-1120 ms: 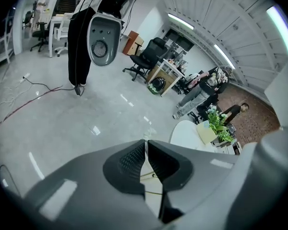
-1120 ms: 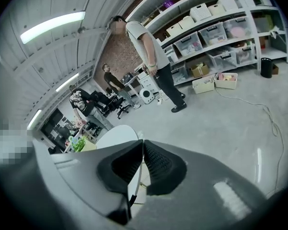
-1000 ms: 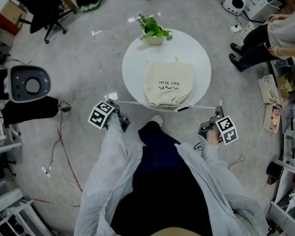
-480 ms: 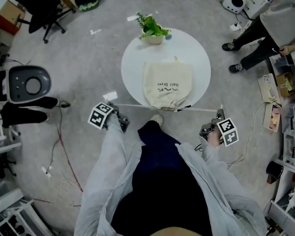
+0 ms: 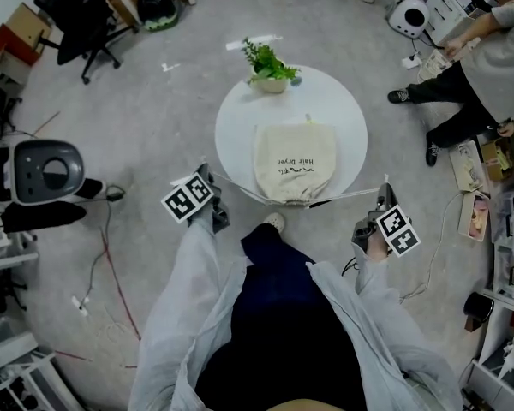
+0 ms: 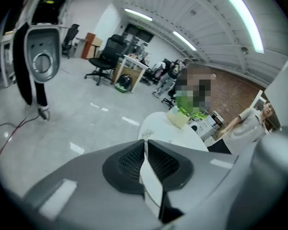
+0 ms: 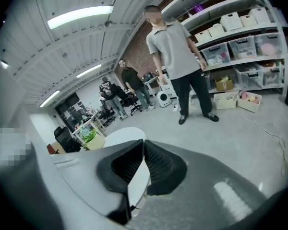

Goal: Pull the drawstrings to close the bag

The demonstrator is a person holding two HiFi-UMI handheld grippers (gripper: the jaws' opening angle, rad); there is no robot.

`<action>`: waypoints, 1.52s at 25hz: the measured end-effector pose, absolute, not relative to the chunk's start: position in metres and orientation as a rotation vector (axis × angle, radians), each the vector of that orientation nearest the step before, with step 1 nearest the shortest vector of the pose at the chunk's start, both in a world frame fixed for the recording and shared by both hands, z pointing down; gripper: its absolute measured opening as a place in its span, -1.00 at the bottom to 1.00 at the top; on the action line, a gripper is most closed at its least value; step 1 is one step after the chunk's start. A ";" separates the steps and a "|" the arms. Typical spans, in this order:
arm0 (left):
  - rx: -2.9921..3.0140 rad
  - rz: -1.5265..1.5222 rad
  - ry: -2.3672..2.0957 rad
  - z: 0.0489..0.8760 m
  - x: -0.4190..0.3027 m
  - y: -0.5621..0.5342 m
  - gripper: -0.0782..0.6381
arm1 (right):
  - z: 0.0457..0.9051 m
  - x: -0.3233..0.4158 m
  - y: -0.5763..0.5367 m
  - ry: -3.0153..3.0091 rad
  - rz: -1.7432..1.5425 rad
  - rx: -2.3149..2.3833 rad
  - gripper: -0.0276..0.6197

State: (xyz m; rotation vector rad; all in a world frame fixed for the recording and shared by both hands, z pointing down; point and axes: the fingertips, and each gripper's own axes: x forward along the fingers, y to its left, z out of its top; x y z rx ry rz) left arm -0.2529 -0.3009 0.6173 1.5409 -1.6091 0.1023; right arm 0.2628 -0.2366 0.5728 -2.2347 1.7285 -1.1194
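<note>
The cream bag (image 5: 294, 159) lies flat in the middle of the round white surface (image 5: 240, 118). Its gathered mouth is at the near rim, towards the wearer. A potted plant (image 5: 270, 62) stands at the far rim, well apart from the bag.

The left cord (image 5: 244, 189) runs from the mouth out over the rim to the left tongs (image 5: 206, 174). The right cord (image 5: 349, 195) runs the other way to the right tongs (image 5: 384, 191). Both tongs hang off the surface, over the grey floor (image 5: 154, 110), one on each side of the wearer's legs. Each pair is pinched narrow with its pads pressed together. In the head view each cord ends at the tip of its tongs, so each pair is holding its cord. Both cords look taut and nearly straight, and the left one slopes up towards its tongs.

The wearer's shoe (image 5: 274, 223) stands just below the bag's mouth, between the two cords.

Left of the left tongs stands a grey device (image 5: 41, 169) with a round hole, and thin cables (image 5: 111, 272) trail over the floor beside it. A black office chair (image 5: 77, 15) is further back on that side. A person (image 5: 488, 54) bends near the shelves (image 5: 505, 229) on the right, well apart from the right tongs, and a white cable (image 5: 428, 272) lies on the floor between them.
</note>
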 end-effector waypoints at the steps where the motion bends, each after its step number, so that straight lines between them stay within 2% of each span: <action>1: 1.602 0.117 -1.583 0.608 -0.242 -0.309 -0.67 | 0.566 0.256 -0.245 1.774 -1.104 -2.207 -0.86; 10: 1.904 0.233 -1.309 0.576 -0.143 -0.350 -0.67 | 0.539 0.162 -0.313 2.302 -1.096 -1.877 -0.86; 18: 2.017 0.406 -1.028 0.591 -0.069 -0.342 -0.63 | 0.569 0.084 -0.323 2.609 -1.257 -1.748 -0.83; 19: 2.023 0.420 -1.007 0.592 -0.065 -0.341 -0.57 | 0.572 0.078 -0.322 2.636 -1.270 -1.743 -0.70; 21: 2.037 0.416 -0.964 0.591 -0.058 -0.340 -0.33 | 0.573 0.070 -0.322 2.651 -1.293 -1.703 -0.15; 23: 2.044 0.383 -0.925 0.587 -0.054 -0.340 -0.08 | 0.570 0.070 -0.324 2.602 -1.315 -1.663 0.06; 24: 2.041 0.364 -0.918 0.585 -0.054 -0.340 0.03 | 0.567 0.073 -0.326 2.561 -1.322 -1.655 0.10; 28: 2.025 0.304 -0.942 0.580 -0.061 -0.343 0.26 | 0.560 0.083 -0.331 2.431 -1.338 -1.648 0.22; 38: 2.016 0.146 -0.967 0.547 -0.083 -0.329 0.26 | 0.531 0.083 -0.314 2.399 -1.282 -1.532 0.23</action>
